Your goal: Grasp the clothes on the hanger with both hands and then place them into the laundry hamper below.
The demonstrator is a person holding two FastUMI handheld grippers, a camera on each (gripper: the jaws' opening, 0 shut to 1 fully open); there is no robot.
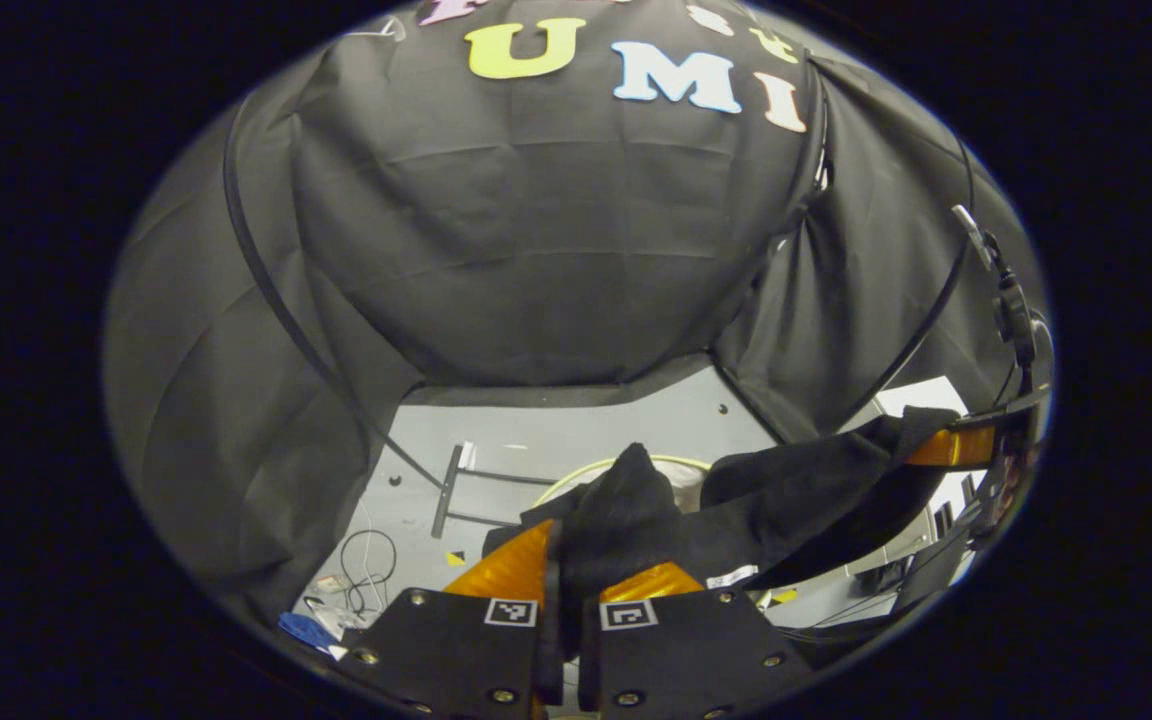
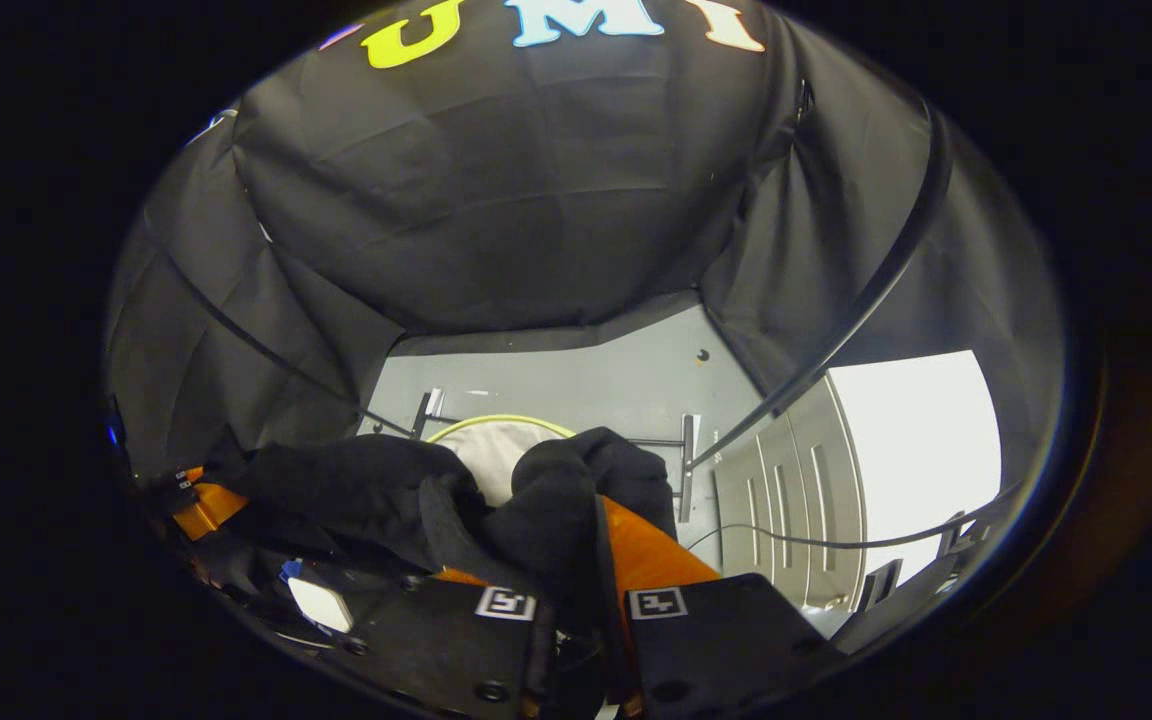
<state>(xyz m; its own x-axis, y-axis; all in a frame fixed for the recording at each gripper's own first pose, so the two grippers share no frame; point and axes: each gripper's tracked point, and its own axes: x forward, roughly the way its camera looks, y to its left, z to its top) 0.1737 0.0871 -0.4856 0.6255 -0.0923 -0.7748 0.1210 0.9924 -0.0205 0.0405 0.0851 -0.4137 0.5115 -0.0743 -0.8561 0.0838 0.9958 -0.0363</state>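
Above the round white laundry hamper with yellow rim (image 1: 684,478): black soft cloth garment (image 1: 786,500) stretched left to right, pinched by left gripper (image 1: 576,580) and right gripper (image 2: 576,590); hamper directly below, slightly far.

We count one black garment (image 1: 736,510), stretched between two grippers: the left gripper (image 1: 576,580) and the right gripper (image 1: 966,445), each with two fingers clamped on the cloth. Below it sits one laundry hamper (image 2: 496,450) with a yellow-green rim. We make out one metal stand (image 1: 456,485), perhaps the hanger rack's base.
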